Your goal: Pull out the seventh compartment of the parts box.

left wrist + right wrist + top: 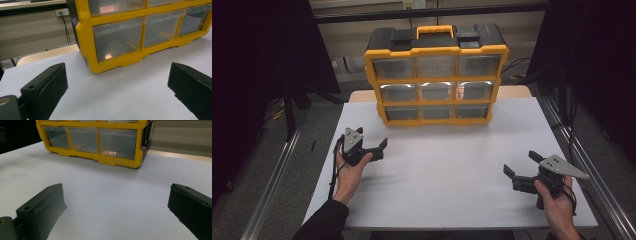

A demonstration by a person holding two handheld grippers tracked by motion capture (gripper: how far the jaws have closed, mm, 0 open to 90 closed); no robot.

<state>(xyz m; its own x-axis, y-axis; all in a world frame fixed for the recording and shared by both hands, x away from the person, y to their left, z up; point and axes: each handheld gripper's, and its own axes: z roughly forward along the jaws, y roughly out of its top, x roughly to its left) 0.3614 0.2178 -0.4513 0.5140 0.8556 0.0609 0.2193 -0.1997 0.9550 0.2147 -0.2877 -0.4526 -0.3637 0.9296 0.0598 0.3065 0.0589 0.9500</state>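
A yellow and black drawer organizer (436, 75) with an orange carry handle stands upright at the far middle of the white table (447, 170). It holds three rows of clear drawers, all pushed in. My left gripper (373, 139) is held near the table's left side, in front of the organizer's lower left corner, open with nothing between its jaws. In the left gripper view the open gripper (117, 82) faces the organizer's (85, 37) bottom left drawer. My right gripper (522, 163) hovers at the near right, open and empty. In the right gripper view this gripper (115, 205) points toward the organizer (117, 161) from farther off.
Metal rails (584, 165) run along both sides of the table, with dark curtains beyond them. A wooden table edge (47, 53) and a wall with a socket and cables (62, 15) lie behind the organizer. Bare white tabletop stretches between the two grippers.
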